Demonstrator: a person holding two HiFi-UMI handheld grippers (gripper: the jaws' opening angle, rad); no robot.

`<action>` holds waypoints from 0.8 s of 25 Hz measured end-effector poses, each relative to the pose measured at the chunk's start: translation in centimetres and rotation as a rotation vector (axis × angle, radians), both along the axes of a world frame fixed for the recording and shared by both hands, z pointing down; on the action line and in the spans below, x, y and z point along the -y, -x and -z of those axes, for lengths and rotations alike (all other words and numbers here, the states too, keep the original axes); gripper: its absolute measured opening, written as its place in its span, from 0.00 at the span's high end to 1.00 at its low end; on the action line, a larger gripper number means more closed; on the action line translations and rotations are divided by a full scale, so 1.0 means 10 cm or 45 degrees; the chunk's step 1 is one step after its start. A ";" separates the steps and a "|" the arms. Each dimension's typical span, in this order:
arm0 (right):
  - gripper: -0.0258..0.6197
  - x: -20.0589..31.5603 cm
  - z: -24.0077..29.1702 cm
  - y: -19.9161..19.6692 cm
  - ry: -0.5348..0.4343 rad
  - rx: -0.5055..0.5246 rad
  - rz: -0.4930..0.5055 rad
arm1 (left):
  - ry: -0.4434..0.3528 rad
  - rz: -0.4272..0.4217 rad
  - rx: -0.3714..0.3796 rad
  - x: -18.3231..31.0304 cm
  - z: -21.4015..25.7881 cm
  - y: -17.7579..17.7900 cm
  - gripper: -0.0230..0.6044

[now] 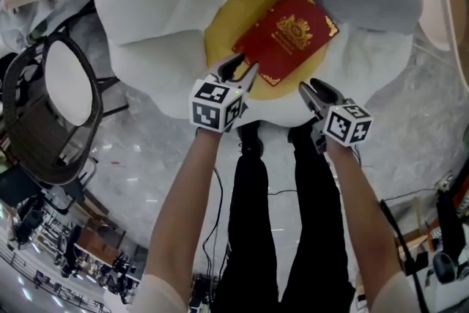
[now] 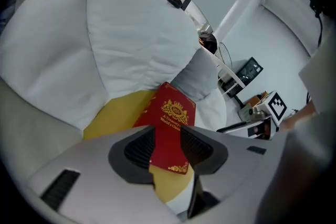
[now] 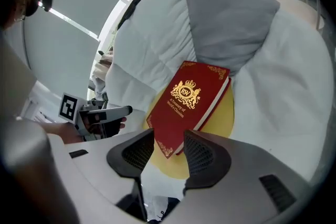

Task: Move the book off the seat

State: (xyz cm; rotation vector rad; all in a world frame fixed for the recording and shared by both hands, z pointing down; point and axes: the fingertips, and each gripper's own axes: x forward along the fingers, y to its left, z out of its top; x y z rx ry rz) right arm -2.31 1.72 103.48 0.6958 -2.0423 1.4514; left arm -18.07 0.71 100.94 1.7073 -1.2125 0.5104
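A red book (image 1: pixel 289 33) with a gold crest lies tilted on the round yellow seat (image 1: pixel 220 33) of a white, petal-shaped chair. My left gripper (image 1: pixel 240 70) hovers at the book's near left corner with its jaws apart and nothing pressed between them. In the left gripper view the book (image 2: pixel 170 123) shows through the gap of the left gripper (image 2: pixel 168 147). My right gripper (image 1: pixel 311 95) stands open over the chair's front edge, just right of the book's near corner. Its own view shows the book (image 3: pixel 191 102) on the seat (image 3: pixel 223 118) beyond the right gripper (image 3: pixel 168 152).
White padded petals (image 1: pixel 161 4) ring the seat, with a grey cushion (image 3: pixel 231 13) behind the book. A black mesh chair (image 1: pixel 51 113) stands at the left. The person's legs in black trousers (image 1: pixel 278 216) are below the grippers, and cables lie on the pale floor.
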 end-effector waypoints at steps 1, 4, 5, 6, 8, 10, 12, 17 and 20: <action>0.66 -0.01 -0.07 0.01 0.010 -0.004 -0.008 | 0.007 -0.009 0.008 0.01 -0.07 0.01 0.72; 0.65 -0.01 -0.23 0.06 0.030 -0.008 -0.025 | 0.033 -0.039 0.032 0.03 -0.26 0.05 0.70; 0.65 -0.01 -0.28 0.08 0.033 -0.009 -0.026 | 0.044 -0.046 0.039 0.04 -0.33 0.06 0.69; 0.64 0.00 -0.32 0.09 0.035 -0.010 -0.026 | 0.054 -0.050 0.046 0.04 -0.39 0.08 0.67; 0.64 0.01 -0.41 0.12 0.047 -0.012 -0.028 | 0.072 -0.055 0.058 0.06 -0.51 0.13 0.65; 0.63 0.02 -0.51 0.12 0.075 -0.023 -0.034 | 0.087 -0.070 0.083 0.08 -0.62 0.18 0.65; 0.62 0.03 -0.60 0.14 0.097 -0.037 -0.037 | 0.105 -0.100 0.129 0.09 -0.74 0.24 0.62; 0.59 0.07 -0.81 0.21 0.126 -0.027 -0.051 | 0.214 -0.180 0.088 0.04 -1.09 0.23 0.48; 0.57 0.07 -0.91 0.26 0.154 -0.011 -0.086 | 0.231 -0.215 0.015 0.05 -1.14 0.19 0.46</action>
